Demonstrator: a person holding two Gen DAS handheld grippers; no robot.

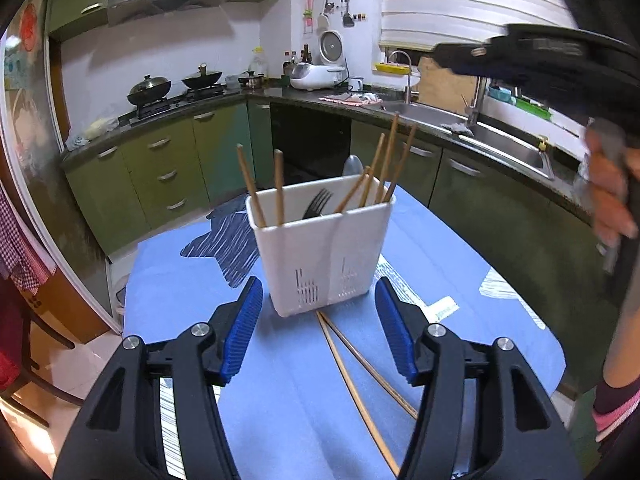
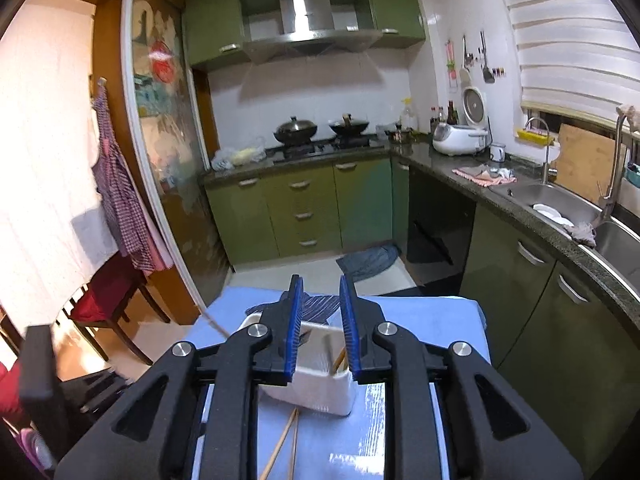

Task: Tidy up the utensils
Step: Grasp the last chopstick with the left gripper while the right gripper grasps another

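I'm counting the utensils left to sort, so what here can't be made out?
- Right wrist view: the white holder interior is mostly hidden behind the right gripper.
- Left wrist view: the two loose chopsticks run behind the left gripper, near ends unseen.
- Spoon: only its tip shows behind the holder's back rim.

Caddy (image 1: 320, 256): white plastic, smooth, semi-gloss, slotted low down. Chopsticks (image 1: 360, 376) just ahead of the left hand-held gripper (image 1: 318, 330): bare wood, matt. Fork (image 1: 318, 204) in the caddy: dark, metal-looking. Tabletop (image 1: 440, 240): blue cover, smooth, slight sheen. Pads (image 1: 244, 328): blue, ribbed, matt; arms black matt plastic, shiny metal pins.
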